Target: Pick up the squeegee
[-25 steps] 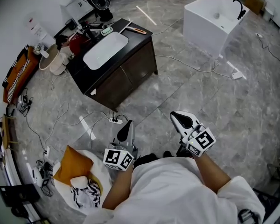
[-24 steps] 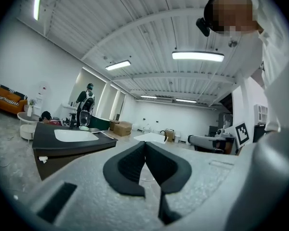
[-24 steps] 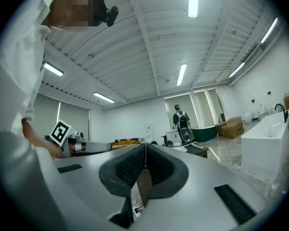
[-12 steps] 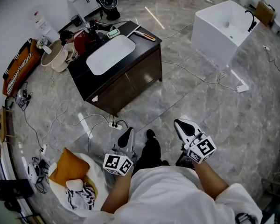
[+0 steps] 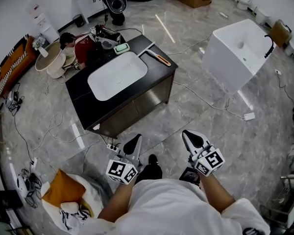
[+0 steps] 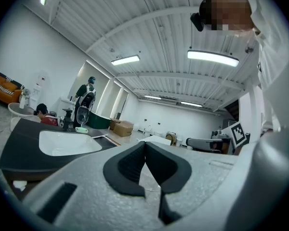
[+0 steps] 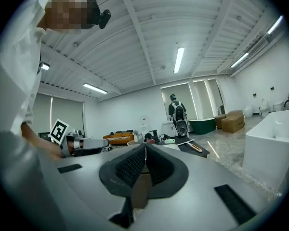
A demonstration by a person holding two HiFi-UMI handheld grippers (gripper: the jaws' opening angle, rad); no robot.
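Observation:
The squeegee [image 5: 158, 58], with an orange handle and a pale blade, lies at the far right corner of the black vanity counter [image 5: 85, 94]. It also shows small in the right gripper view, squeegee [image 7: 197, 147]. Both grippers are held level over the floor, well short of the counter. My left gripper [image 5: 135, 140] is shut with nothing in it, its pads [image 6: 135, 163] meeting at the tip. My right gripper [image 5: 190, 135] is shut and empty too, with its pads [image 7: 134, 165] pressed together.
A white basin [image 5: 117, 75] is set in the counter, with clutter and a seated person in red [image 5: 82, 45] behind it. A white tub [image 5: 241, 50] stands at right. Cables and a power strip [image 5: 112, 149] lie on the floor. An orange cushion [image 5: 61, 190] sits at lower left.
The counter and tub have drawn nearer and lower in the head view as I walk toward them. Both grippers stay shut and keep their place in front of me.

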